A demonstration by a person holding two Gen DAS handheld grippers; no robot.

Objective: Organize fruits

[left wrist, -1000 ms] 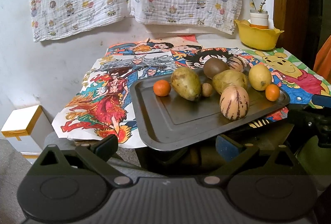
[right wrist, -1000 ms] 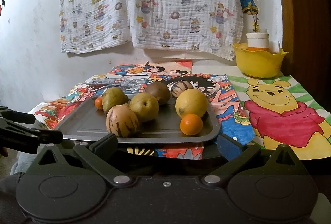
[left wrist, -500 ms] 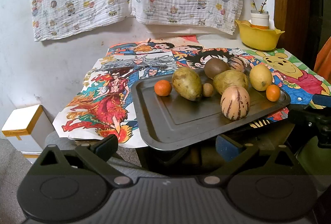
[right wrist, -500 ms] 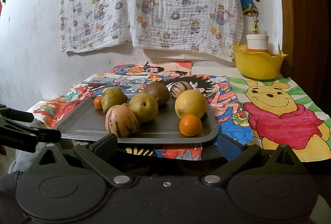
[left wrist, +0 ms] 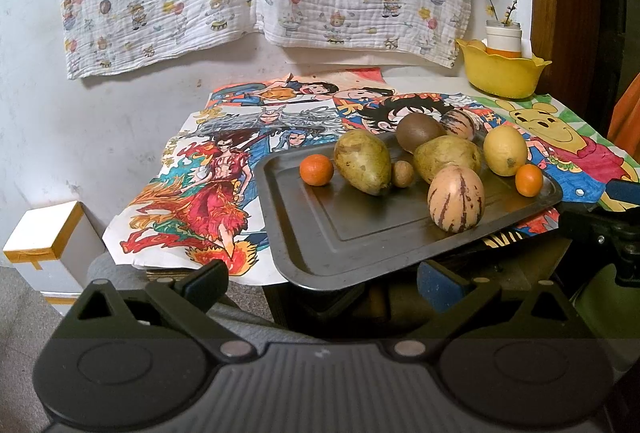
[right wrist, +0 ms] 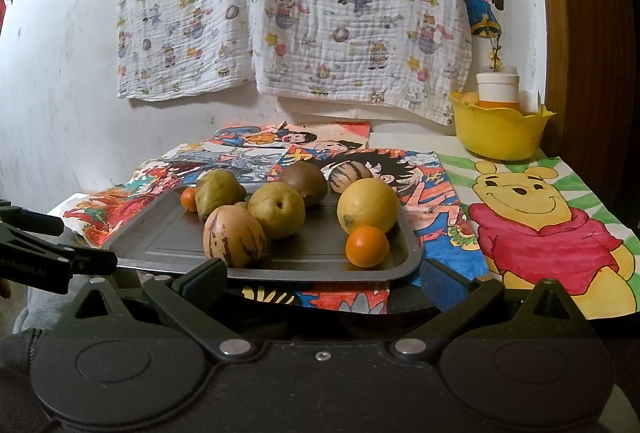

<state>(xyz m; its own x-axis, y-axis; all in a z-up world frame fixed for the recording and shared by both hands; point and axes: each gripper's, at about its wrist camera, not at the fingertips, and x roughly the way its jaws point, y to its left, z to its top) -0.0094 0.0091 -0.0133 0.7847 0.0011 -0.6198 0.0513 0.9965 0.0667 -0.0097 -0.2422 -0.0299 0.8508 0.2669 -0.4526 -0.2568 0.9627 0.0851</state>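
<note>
left gripper [left wrist: 322, 279]: jaws spread wide, holding nothing, low at the near edge of the tray
right gripper [right wrist: 322, 275]: jaws wide apart, nothing between them, at the tray's near right corner
tray [left wrist: 344, 233]: dark metal, lies on the cartoon posters [left wrist: 208, 193], near edge overhangs the table
striped melon [left wrist: 456, 199]: on tray, nearest the front, just before the pear
pear [left wrist: 446, 157]: mid tray, touching the kiwi behind it
kiwi [left wrist: 418, 132]: at the tray's back edge
mango [left wrist: 362, 161]: left of the pear, on tray
small brown fruit [left wrist: 401, 173]: between mango and pear, type unclear
left tangerine [left wrist: 316, 170]: tray's back left, just beside the mango
lemon [left wrist: 505, 150]: right side of tray
right tangerine [left wrist: 528, 180]: just in front of the lemon, near the tray's right rim
second striped melon [left wrist: 458, 125]: behind the kiwi; cannot tell if on or off the tray
yellow bowl [left wrist: 502, 75]: well beyond the tray, far right, holds a white and orange cup [left wrist: 503, 41]
white box [left wrist: 44, 245]: off to the tray's left, lower down
</note>
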